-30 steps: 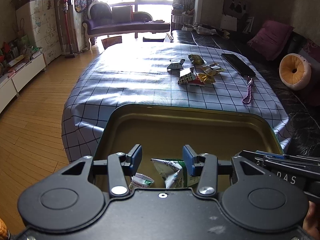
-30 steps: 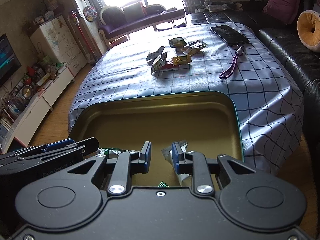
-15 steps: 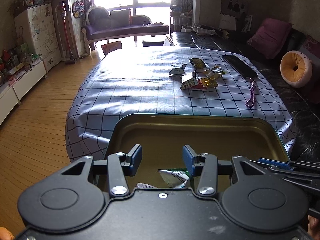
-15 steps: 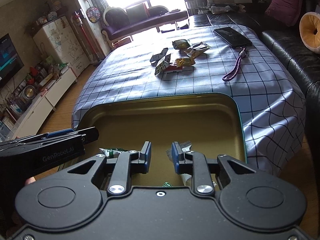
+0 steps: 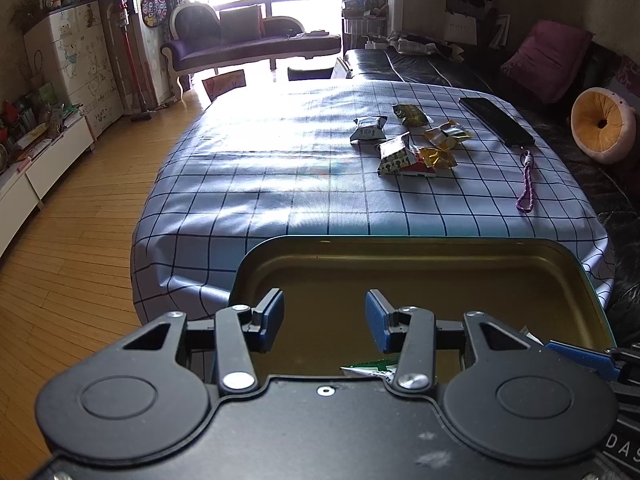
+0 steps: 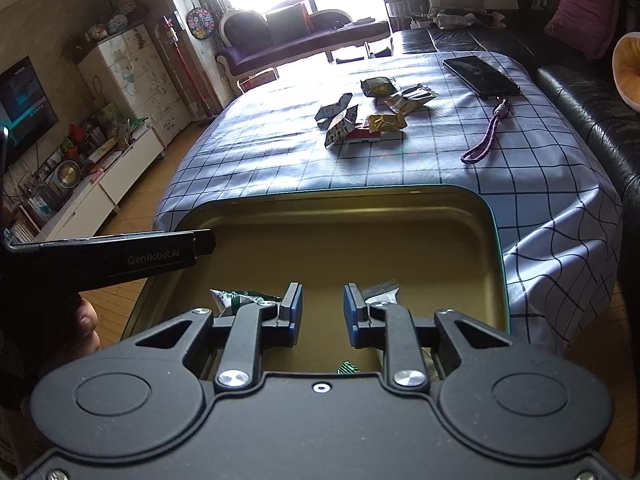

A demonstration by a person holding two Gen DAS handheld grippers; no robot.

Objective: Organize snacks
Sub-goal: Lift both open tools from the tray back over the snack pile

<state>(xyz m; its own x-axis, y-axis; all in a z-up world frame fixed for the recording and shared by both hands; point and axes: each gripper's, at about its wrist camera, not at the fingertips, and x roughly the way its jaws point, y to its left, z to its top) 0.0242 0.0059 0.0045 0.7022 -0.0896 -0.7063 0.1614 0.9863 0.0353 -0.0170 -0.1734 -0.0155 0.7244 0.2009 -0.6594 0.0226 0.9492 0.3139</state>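
A gold tin (image 5: 440, 242) with a teal rim lies at the near end of the checked tablecloth. My left gripper (image 5: 325, 320) hovers over its left part, open, nothing between the blue pads; a green-and-white packet (image 5: 372, 368) peeks out beneath it. My right gripper (image 6: 322, 312) hangs over the tin (image 6: 332, 192) with a narrow gap and nothing in it. Below it lie a green-white packet (image 6: 232, 298), a silver packet (image 6: 380, 292) and a green one (image 6: 346, 368). Several loose snacks (image 5: 408, 144) (image 6: 360, 120) sit mid-table.
A black phone (image 5: 496, 120) (image 6: 480, 76) with a purple lanyard (image 5: 526, 184) (image 6: 486, 136) lies right of the snacks. A black sofa with cushions runs along the table's right side. Wooden floor and a low cabinet are on the left. The left gripper's body (image 6: 120, 256) crosses the right wrist view.
My left gripper has moved forward and slightly left over the tin, so the packets have slid under its body. Right gripper has kept still. Neither gripper's jaws changed.
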